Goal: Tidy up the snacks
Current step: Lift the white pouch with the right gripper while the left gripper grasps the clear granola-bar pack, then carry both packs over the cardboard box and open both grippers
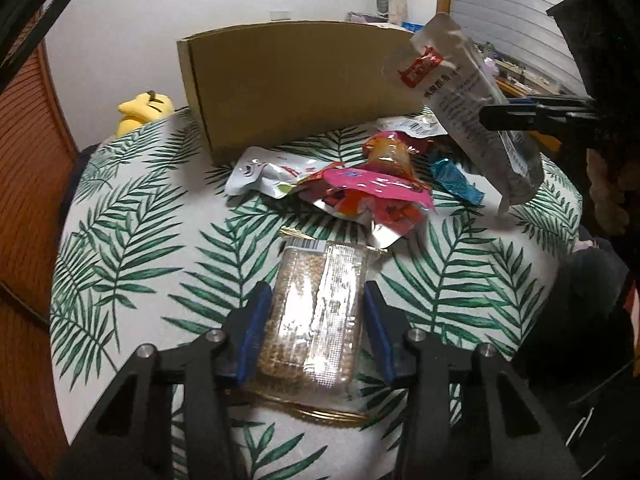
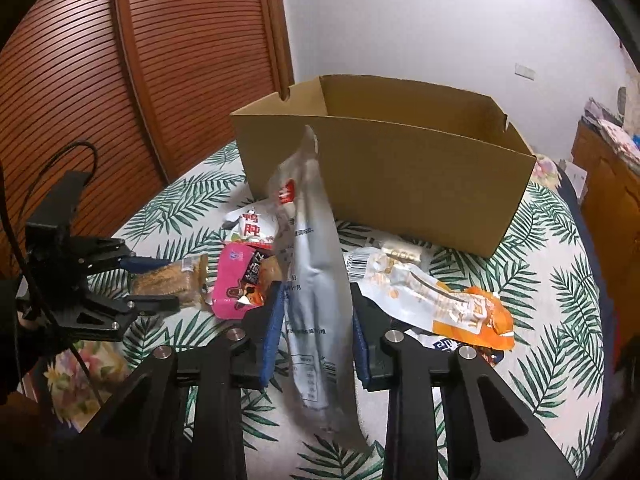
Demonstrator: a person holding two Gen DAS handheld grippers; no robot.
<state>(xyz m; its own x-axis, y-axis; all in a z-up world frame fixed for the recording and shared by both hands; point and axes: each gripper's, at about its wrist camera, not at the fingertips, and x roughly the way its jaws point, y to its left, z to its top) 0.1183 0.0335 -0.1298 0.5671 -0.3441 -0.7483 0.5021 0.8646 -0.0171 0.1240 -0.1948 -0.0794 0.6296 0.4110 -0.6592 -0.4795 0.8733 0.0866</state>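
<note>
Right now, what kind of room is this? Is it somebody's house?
Probably a room in a home, maybe a bedroom. There is a yellow plush toy beside a table with a leaf-print cloth, slatted wooden doors like a wardrobe's, and snack packets next to a cardboard box.

Both the left gripper [image 1: 316,312] and the right gripper [image 2: 316,320] are black angular linkages with triangular cut-outs, silver round screws at the pivots, blue-padded fingers [image 1: 252,320], and thin black cables [image 2: 60,160].
</note>
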